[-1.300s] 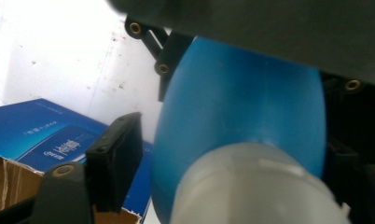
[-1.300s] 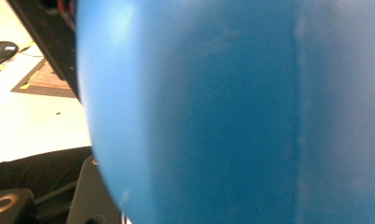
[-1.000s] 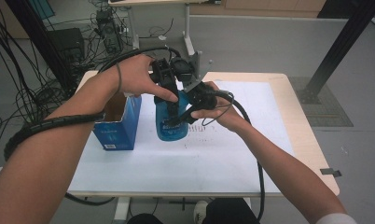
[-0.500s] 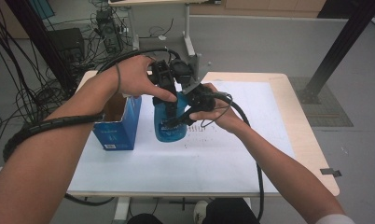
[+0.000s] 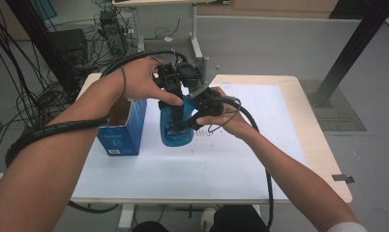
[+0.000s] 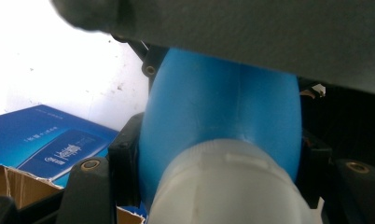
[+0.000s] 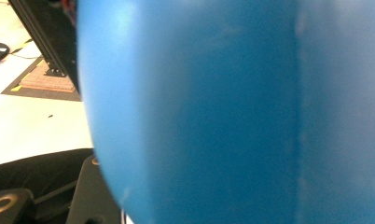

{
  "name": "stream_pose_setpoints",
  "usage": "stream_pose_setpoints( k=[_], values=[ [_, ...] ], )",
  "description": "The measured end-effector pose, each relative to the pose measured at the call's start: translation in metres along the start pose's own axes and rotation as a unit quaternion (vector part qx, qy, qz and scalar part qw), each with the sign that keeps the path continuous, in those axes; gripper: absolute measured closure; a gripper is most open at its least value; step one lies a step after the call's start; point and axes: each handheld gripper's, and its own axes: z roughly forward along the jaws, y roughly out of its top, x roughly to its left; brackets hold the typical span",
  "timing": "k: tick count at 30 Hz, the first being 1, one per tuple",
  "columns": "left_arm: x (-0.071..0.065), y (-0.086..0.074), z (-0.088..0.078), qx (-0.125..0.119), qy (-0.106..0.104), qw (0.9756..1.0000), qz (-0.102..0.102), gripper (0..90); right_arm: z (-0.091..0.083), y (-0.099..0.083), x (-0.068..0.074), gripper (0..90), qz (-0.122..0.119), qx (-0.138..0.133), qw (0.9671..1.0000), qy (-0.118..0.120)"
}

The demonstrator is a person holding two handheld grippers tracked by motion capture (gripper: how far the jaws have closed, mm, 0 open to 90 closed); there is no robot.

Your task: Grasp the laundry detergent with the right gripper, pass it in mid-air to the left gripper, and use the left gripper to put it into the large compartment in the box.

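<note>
A blue plastic bottle [image 5: 177,130] with a white cap [image 6: 227,186] stands upright at the middle of the table. My left gripper [image 5: 174,92] comes down on it from above and is shut on the bottle's top, just under the cap. In the left gripper view its black fingers [image 6: 122,165] press both sides of the blue neck [image 6: 223,107]. My right gripper [image 5: 190,118] reaches in from the right and is shut on the bottle's body. The blue wall [image 7: 223,112] sits right in front of its camera, with one black finger [image 7: 83,191] at the lower left.
An open blue carton [image 5: 122,128] stands just left of the bottle, its cardboard flaps up [image 6: 17,186]. A white sheet [image 5: 241,159] covers the table top, whose wooden edge [image 5: 323,145] shows at the right. Cables and a black frame post [image 5: 350,53] lie beyond the table.
</note>
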Motion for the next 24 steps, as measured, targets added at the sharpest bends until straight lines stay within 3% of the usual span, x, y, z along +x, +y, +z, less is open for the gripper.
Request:
stream_pose_setpoints(
  k=[4,5,7,16,17,19,20,24],
  values=[
    [-0.0005,0.0,0.001,-0.005,0.0,1.0,-0.005,36.5,-0.0004,-0.0008,0.0009,42.6,0.012,-0.006,0.9999,0.004],
    [0.0001,0.0,0.0011,-0.003,-0.002,1.0,-0.003,36.5,0.0002,-0.0013,-0.0006,42.6,0.001,-0.005,1.0,0.0],
    [0.0016,0.0003,0.0015,0.009,-0.006,0.9999,0.008,36.5,0.0009,-0.0015,0.0013,42.6,0.005,0.0,1.0,0.0],
    [0.0001,-0.0016,0.0015,-0.001,-0.001,1.0,0.0,36.6,0.0023,-0.0014,0.0004,42.6,0.003,-0.005,1.0,0.001],
    [0.0015,-0.0011,0.0001,0.008,0.0,0.9999,0.011,36.6,0.0022,-0.0013,0.0002,42.6,0.002,-0.006,1.0,-0.001],
    [-0.0007,-0.0014,0.0015,-0.008,0.003,1.0,-0.003,36.5,0.0016,-0.0009,0.0014,42.6,0.011,-0.007,0.9999,0.002],
    [-0.0009,-0.0014,0.0014,-0.009,0.003,0.9999,-0.004,36.5,0.0016,-0.0013,-0.0002,42.6,0.001,-0.008,1.0,-0.004],
    [-0.0002,-0.0002,-0.0001,-0.004,0.004,1.0,0.001,36.4,0.0001,-0.0007,0.0015,42.6,0.013,-0.009,0.9999,-0.001]
  ],
)
